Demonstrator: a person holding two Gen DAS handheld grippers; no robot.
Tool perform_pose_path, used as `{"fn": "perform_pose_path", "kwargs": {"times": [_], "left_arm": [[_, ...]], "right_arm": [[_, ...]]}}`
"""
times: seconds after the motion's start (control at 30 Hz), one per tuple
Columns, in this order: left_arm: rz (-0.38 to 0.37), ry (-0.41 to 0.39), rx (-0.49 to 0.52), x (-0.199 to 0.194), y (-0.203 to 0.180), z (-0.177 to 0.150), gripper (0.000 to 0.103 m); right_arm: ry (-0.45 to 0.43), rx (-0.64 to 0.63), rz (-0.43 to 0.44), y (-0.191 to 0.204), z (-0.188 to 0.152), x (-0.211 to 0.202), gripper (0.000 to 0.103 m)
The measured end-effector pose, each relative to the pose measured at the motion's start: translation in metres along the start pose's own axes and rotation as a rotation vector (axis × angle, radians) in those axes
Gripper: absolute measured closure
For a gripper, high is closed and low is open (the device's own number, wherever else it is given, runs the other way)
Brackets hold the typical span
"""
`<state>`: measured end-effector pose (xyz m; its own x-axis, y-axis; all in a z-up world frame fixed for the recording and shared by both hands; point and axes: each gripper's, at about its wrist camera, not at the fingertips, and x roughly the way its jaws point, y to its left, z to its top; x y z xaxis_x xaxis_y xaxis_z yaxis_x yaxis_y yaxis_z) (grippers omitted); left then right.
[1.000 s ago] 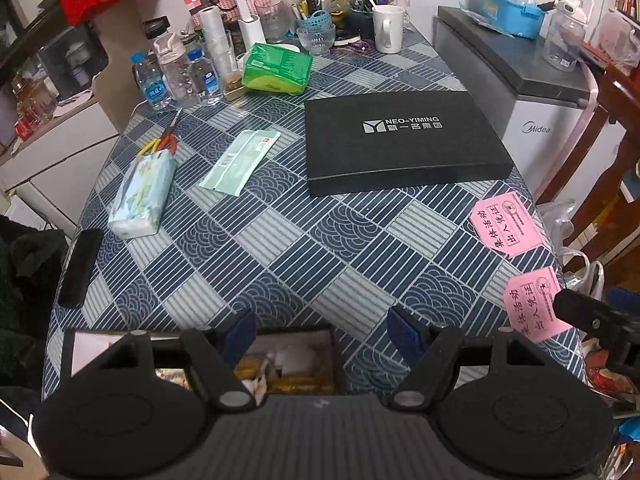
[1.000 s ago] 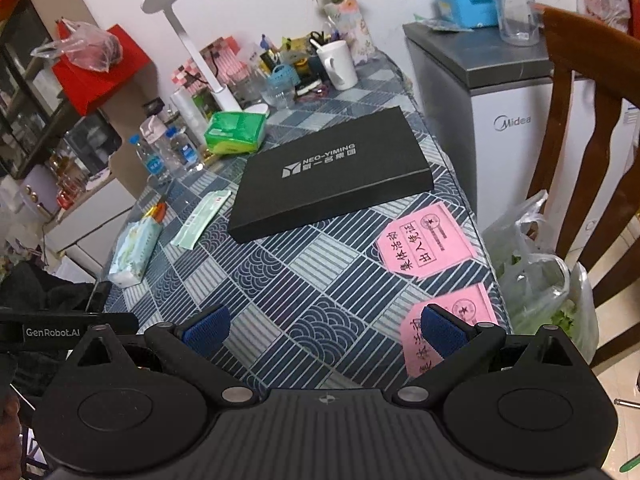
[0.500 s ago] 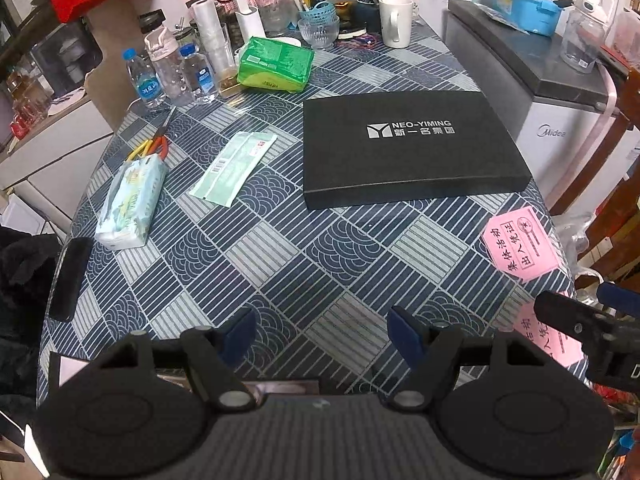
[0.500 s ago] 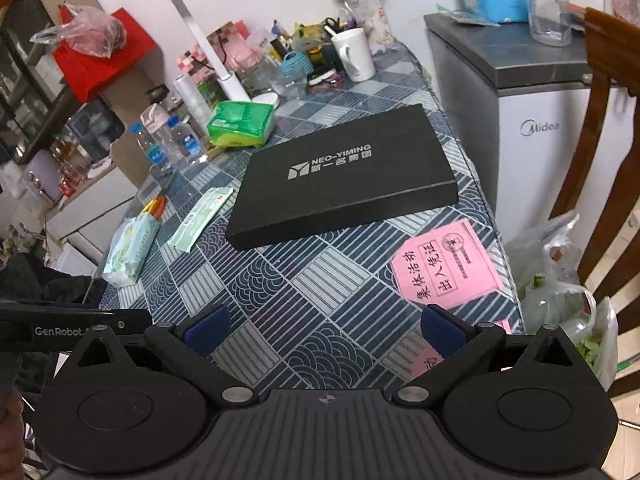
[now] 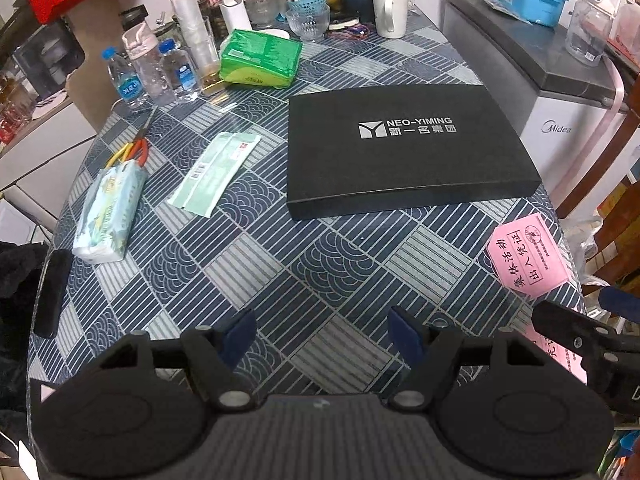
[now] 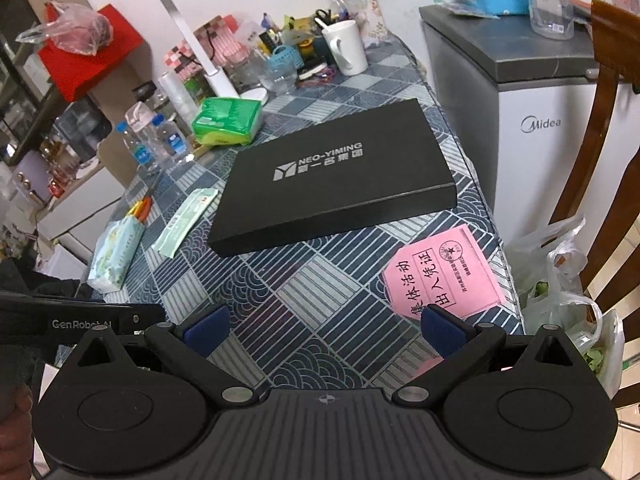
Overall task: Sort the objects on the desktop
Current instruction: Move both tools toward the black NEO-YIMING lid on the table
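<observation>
box: a flat matte black box (image 5: 404, 148) with a silver logo lies mid-table, rectangular and sharp-edged.
slips: a pink paper slip (image 5: 528, 256) rests near the right edge; a second is partly hidden under the right gripper (image 6: 324, 332).
packs: a soft tissue pack (image 5: 110, 210) and a pale green sachet (image 5: 216, 172) lie to the left.
cloth: a blue patterned tablecloth (image 5: 320, 264).
grippers: the left gripper (image 5: 322, 332) hovers with blue pads spread wide, empty; the right likewise.
change: both views have advanced over the table since a second ago.
</observation>
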<state>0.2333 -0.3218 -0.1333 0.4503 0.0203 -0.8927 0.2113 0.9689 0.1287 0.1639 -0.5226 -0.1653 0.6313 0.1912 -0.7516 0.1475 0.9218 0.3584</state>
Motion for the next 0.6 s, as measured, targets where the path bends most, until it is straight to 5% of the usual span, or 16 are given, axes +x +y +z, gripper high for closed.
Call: {"fn": "perform_pose_path", "kwargs": {"times": [0.6], "left_arm": [[0.006, 0.02, -0.016, 0.038, 0.006, 0.023, 0.017]], "right_arm": [[0.03, -0.046, -0.009, 0.005, 0.014, 0.035, 0.0]]}}
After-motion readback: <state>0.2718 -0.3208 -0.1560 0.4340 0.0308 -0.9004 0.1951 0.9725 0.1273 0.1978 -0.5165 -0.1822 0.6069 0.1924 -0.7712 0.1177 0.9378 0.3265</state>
